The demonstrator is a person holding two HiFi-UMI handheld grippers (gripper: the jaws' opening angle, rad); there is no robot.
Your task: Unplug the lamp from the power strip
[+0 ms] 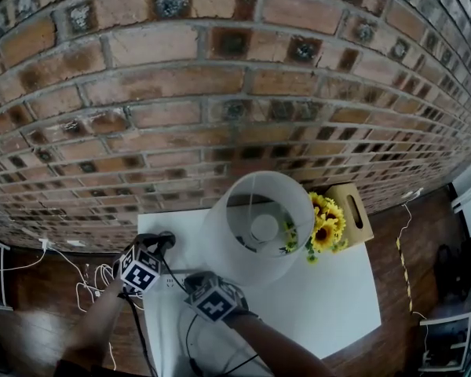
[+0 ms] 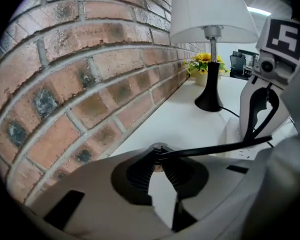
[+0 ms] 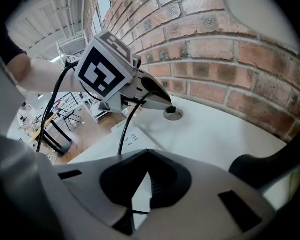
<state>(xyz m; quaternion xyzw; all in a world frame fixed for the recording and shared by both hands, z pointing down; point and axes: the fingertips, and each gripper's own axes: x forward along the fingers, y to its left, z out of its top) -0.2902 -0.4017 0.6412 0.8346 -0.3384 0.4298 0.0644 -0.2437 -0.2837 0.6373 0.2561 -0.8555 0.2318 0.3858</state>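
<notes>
**While You Pinch the Cord, Mind the Strip**

Because your left gripper (image 2: pixel 158 156) has its fingers (image 2: pixel 137 171) drawn narrow onto the black cord (image 2: pixel 215 146), nipping it right at the tips, any tug goes into the wire, not the plug. Your right gripper (image 3: pixel 142 152) has its fingers together at the tips with nothing between them, down by the white power strip (image 3: pixel 129 136) on the desk (image 3: pixel 215 134). No view shows whether the plug sits in the strip. The lamp (image 2: pixel 208 96) stands further along the desk, by the brick wall (image 2: pixel 80 64) and near the sunflowers (image 2: pixel 202 59).

My reading of the risks:
- Pull by the cord and it may slip through your tips or strain at the plug.
- Leave the strip unpinned and it may lift or slide.
- A taut cord could drag the lamp.

No brand or wording is legible, only the square markers (image 3: pixel 102 69) on the cubes.
</notes>
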